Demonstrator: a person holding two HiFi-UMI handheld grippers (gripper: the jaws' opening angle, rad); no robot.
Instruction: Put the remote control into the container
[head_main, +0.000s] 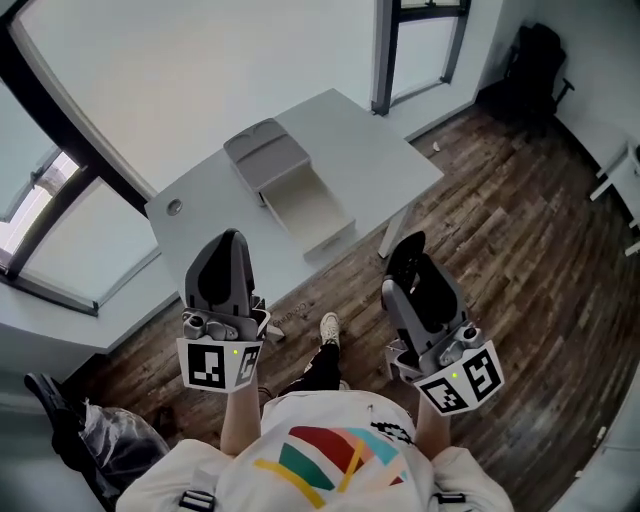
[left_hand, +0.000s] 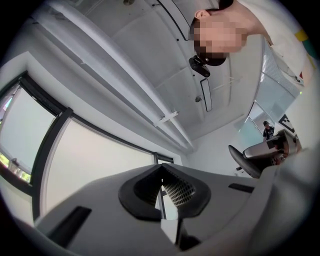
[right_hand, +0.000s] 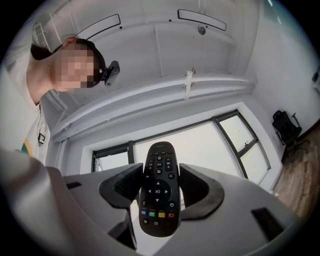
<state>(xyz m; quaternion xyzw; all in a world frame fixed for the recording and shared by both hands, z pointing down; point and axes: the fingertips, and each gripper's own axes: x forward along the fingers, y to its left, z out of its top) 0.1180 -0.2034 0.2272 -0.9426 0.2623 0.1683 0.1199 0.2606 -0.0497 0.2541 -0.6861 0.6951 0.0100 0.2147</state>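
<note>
- Right gripper (right_hand: 160, 172) is seen clamped on the remote control (right_hand: 159, 192), which is held upright between the jaws with its buttons turned toward the gripper's camera.
- A pad is pressed against each long side of the remote control; its rounded top rises past the jaw tips and its lower end hangs below them.
- Behind the remote control, a window (right_hand: 200, 145) and the white ceiling (right_hand: 165, 45) are seen, so this gripper is tilted upward.
- Left gripper (left_hand: 161, 170) is shown with its jaws brought together at the tips, and nothing is held between them.
- In the head view, both grippers are held up on the near side of the table (head_main: 385, 150), the left gripper (head_main: 230, 245) at the left and the right gripper (head_main: 408, 250) at the right, well apart.
- The container (head_main: 330, 238) is set on the table, farther away and between the two grippers, with its lid folded back on the far-left side and its pale inside exposed.
- The remote control is thus kept to the near right of the container, apart from it.
- A wooden floor (head_main: 520, 210) is seen at the right, with a dark chair (head_main: 535, 60) in the far right corner.
</note>
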